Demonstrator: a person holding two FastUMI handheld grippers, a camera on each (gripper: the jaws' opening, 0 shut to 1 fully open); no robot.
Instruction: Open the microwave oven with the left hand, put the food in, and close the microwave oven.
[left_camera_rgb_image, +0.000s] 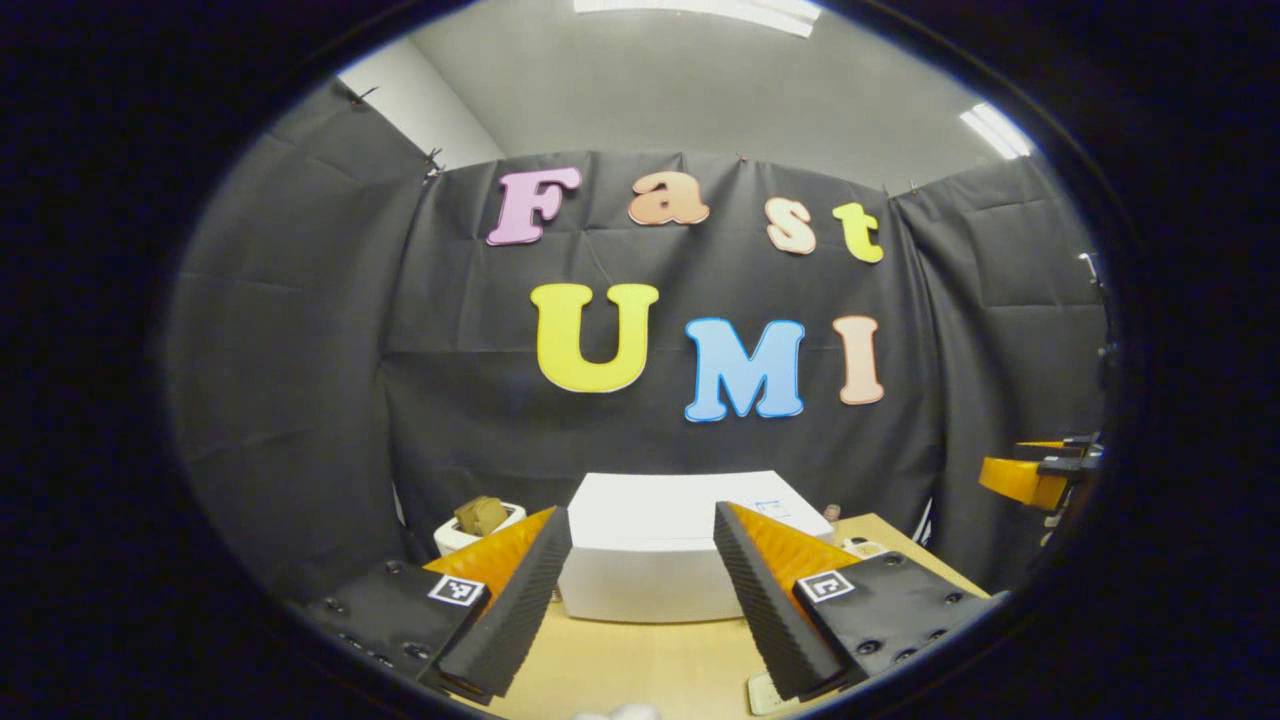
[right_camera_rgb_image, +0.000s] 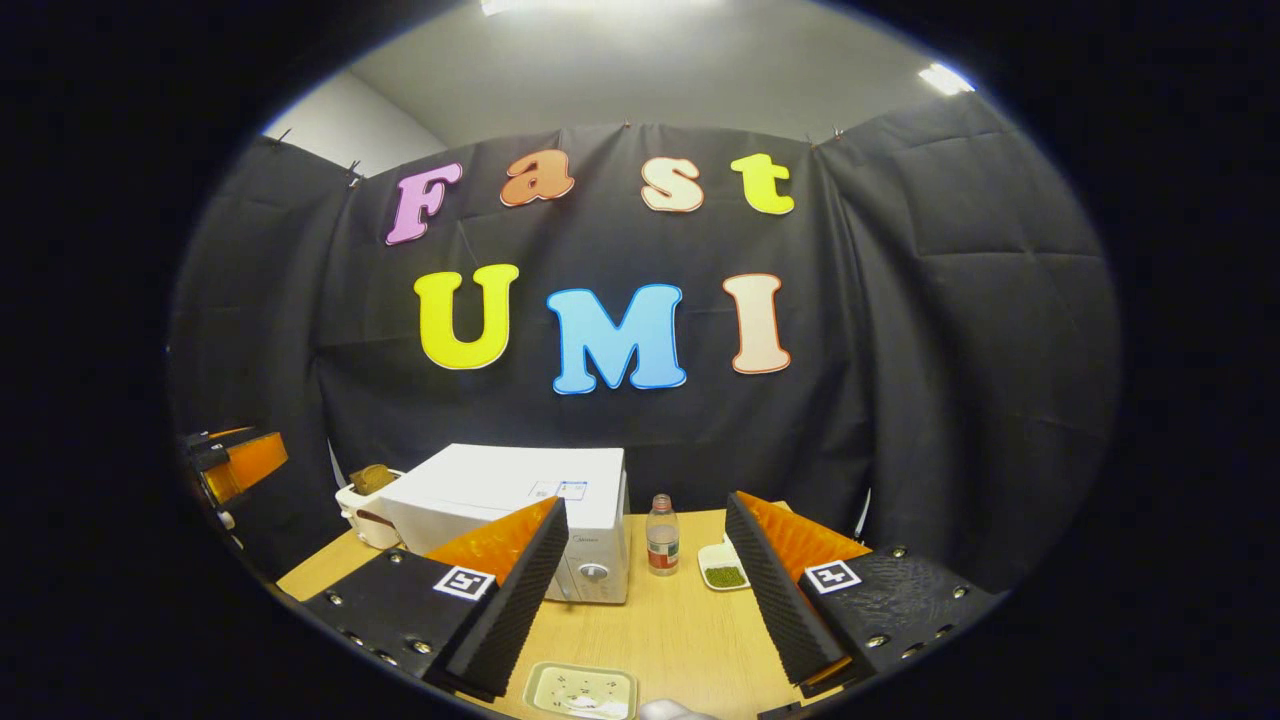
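Both grippers raised in front of the closed microwave oven (right_camera_rgb_image: 520, 515).
Left gripper (left_camera_rgb_image: 645, 600) and right gripper (right_camera_rgb_image: 650, 600) spread wide, holding nothing. Bottle (right_camera_rgb_image: 661, 535) and small dish of green food (right_camera_rgb_image: 725, 572) just right of the oven on the table (right_camera_rgb_image: 660, 630).

A: Microwave oven (left_camera_rgb_image: 645, 550) status? B: Left gripper view: lower front corners hidden behind fingers (left_camera_rgb_image: 510, 610); door state indeterminate.
A: Tray (right_camera_rgb_image: 582, 690) on the surface (right_camera_rgb_image: 660, 630)? B: Right gripper view: cut off at bottom edge; contents too small to identify.
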